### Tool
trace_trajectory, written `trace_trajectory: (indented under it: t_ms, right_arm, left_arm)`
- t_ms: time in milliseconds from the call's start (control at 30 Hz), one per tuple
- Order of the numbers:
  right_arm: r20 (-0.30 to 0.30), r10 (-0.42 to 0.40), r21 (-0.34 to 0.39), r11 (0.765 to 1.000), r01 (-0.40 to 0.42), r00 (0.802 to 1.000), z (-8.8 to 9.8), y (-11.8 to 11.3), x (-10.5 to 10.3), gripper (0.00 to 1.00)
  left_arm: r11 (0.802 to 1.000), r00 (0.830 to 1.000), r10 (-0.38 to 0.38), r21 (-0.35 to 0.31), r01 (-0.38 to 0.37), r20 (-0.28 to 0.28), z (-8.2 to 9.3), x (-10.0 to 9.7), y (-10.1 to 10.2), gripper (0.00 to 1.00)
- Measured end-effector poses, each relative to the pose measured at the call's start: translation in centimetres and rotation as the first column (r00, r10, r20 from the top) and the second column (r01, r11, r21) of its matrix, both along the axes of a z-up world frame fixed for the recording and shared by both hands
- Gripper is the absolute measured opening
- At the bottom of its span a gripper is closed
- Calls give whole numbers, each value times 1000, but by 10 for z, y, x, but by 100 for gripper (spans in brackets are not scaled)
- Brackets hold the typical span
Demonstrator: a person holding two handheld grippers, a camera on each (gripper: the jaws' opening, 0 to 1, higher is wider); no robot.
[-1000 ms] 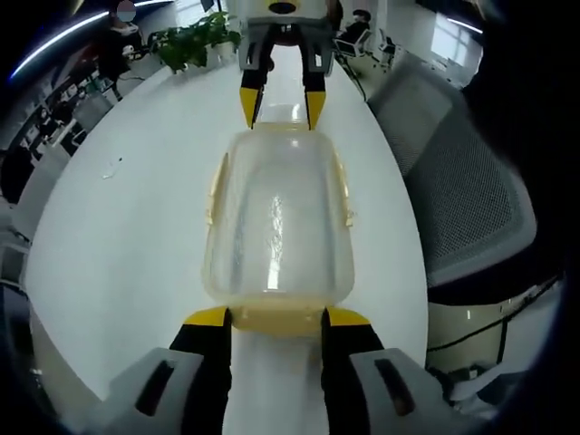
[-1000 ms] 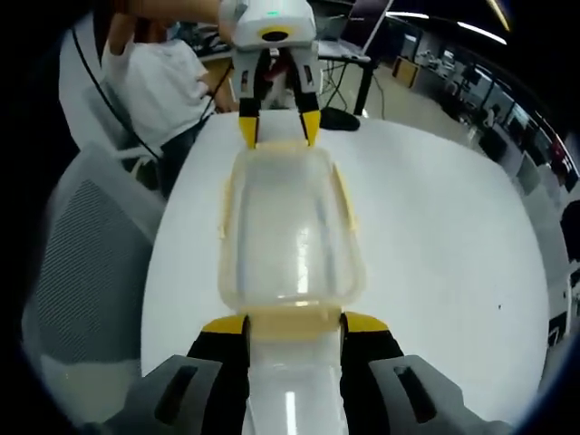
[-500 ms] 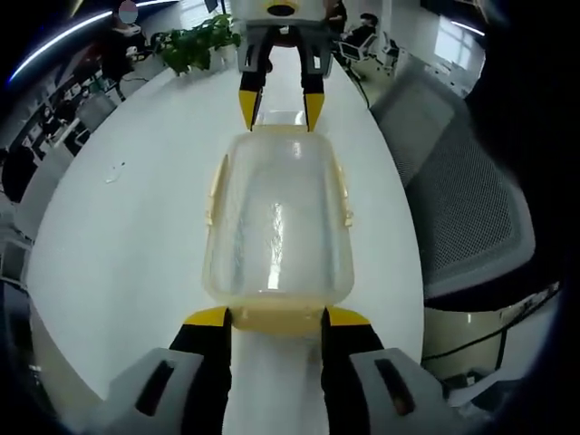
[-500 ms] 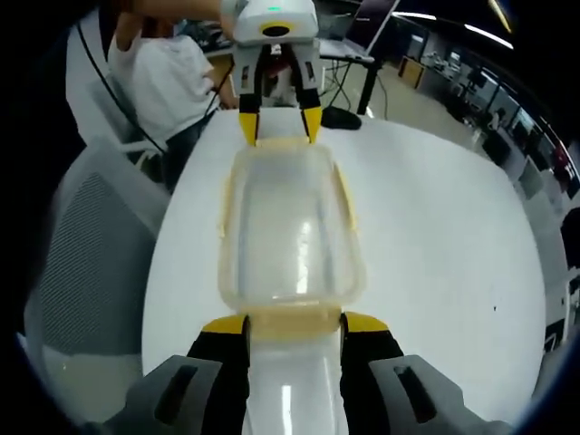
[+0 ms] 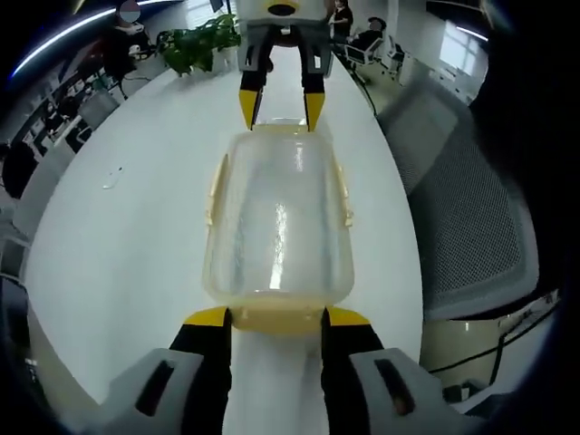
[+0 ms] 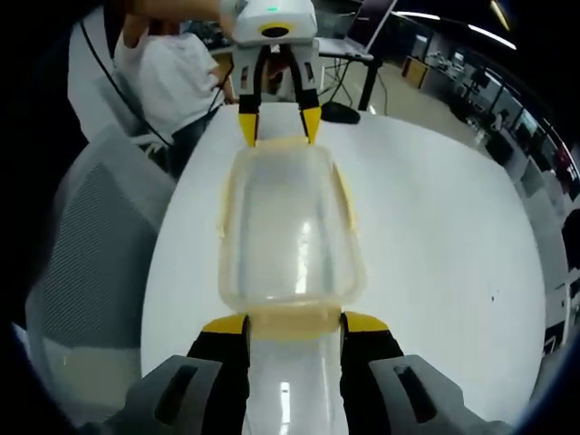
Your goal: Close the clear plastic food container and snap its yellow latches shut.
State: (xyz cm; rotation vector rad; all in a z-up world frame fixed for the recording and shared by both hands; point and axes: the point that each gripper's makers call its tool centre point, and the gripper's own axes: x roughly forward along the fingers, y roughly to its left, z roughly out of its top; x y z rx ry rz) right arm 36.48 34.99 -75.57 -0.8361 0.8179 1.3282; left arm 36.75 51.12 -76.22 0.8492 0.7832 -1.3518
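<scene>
Views shifted; container (image 5: 277, 222) on white table (image 5: 127, 236), office.

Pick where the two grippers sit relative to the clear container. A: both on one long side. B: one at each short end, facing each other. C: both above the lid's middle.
B: the left gripper is at the container's near end, the right gripper at its far end.
</scene>
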Motion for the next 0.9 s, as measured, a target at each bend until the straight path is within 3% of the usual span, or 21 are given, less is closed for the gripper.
trace_trajectory:
  t_ms: [900]
  right_arm:
    - [-11, 8, -12, 1000, -8, 1000, 2, -65, -6, 38]
  left_arm:
    - [1000, 1000, 6, 0, -6, -1, 3, -8, -65, 36]
